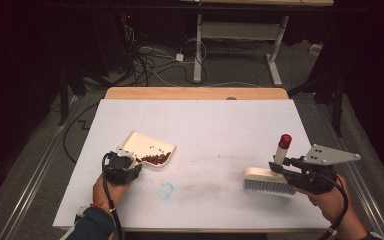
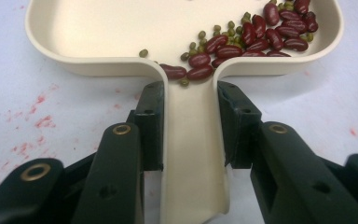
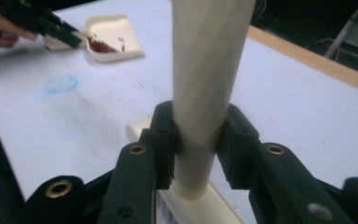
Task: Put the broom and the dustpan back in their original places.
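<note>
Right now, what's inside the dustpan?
The dustpan holds dark red beans mixed with small green ones, piled toward its handle. The pan floor beneath the pile is covered.

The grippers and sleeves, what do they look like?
Both grippers are black. The left gripper and right gripper have chunky jaws with brass-coloured rivets. A grey three-cornered plate with small holes tops the right one, and a black cable trails from the left. The left wrist wears a dark sleeve and a red band.
</note>
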Demonstrator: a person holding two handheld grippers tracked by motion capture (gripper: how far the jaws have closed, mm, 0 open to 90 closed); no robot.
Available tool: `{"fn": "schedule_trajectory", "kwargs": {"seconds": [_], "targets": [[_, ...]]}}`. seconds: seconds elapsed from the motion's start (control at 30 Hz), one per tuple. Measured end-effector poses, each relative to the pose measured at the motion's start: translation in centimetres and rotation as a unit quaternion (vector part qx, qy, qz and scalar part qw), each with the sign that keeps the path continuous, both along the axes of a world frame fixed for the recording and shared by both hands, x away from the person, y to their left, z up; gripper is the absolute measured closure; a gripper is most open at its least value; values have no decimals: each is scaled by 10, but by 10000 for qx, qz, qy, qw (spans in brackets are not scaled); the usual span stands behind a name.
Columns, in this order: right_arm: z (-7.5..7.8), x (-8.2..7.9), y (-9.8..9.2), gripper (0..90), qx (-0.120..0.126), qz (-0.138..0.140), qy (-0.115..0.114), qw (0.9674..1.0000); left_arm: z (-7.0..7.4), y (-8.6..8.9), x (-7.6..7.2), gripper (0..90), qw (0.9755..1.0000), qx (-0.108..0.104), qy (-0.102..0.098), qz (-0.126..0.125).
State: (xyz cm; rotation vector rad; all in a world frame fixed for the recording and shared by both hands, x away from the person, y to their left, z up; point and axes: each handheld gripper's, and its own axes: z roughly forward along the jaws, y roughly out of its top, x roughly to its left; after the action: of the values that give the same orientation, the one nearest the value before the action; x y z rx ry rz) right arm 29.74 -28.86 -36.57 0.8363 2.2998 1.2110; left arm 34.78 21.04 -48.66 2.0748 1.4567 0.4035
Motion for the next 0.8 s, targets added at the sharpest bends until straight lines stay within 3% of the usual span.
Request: {"fn": "schedule_trajectory", "kwargs": {"seconds": [0.13,0.2,0.3,0.37,0.57,0.63,0.7,0.8], "targets": [[-11,23,2,698,-22,-100,206,9997,-1,-9,5,613,9997,-94,-28,216],[-12,35,1,691,66,-91,309,9995,-2,-14,4,522,9998,-102,4,168],[-12,54,3,666,-21,-357,290,9989,-2,-21,-1,467,10000,-59,-26,43],[-15,67,5,644,-51,-591,271,9979,-2,-23,-6,445,9999,-161,19,-13],[-30,107,17,561,-296,-1269,328,9909,1,-25,-22,428,9989,-272,-2,-373],[-35,117,20,544,-367,-1431,312,9885,5,-25,-28,383,9982,-120,-198,-556],[-38,123,23,523,-377,-1540,286,9869,10,-23,-35,372,9962,-62,-520,-700],[-39,125,28,490,-380,-1674,208,9849,19,-14,-42,353,9894,-219,-935,-1091]]}}
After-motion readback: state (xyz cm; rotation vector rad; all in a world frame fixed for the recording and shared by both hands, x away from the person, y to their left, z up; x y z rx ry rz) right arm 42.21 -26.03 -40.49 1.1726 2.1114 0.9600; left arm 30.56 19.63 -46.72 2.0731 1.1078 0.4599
